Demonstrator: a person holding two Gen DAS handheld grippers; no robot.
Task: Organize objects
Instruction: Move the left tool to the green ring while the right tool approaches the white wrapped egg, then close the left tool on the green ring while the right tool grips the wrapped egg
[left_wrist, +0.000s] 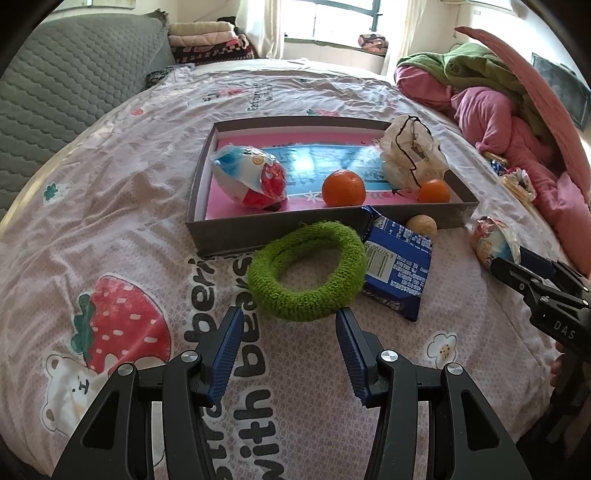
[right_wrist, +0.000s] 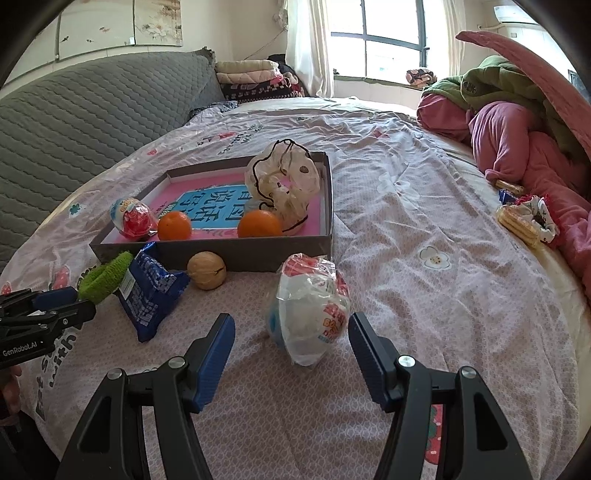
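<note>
- Step in hand — both grippers are lined up on loose items lying on the bed (left_wrist: 110, 229), in front of the box (left_wrist: 317, 230); nothing is picked up yet.
- Left gripper (left_wrist: 290, 314): jaws spread, empty, tips just short of the green ring (left_wrist: 308, 273), which lies by the box's near wall and overlaps the blue packet (left_wrist: 399, 269).
- Right gripper (right_wrist: 291, 328): jaws spread, empty, with the wrapped egg (right_wrist: 308, 314) just ahead of them, untouched.
- A walnut (right_wrist: 206, 270) sits against the box's near wall, between packet and egg.
- Already in the box: two oranges (left_wrist: 343, 188), another wrapped egg (left_wrist: 251, 177), a white scrunchie (left_wrist: 410, 155).
- Next, likely — advance each gripper so the ring's near rim and the egg sit between the pads, close, lift over the wall.
- The crinkly wrap may slip; the soft ring may drag the packet.
</note>
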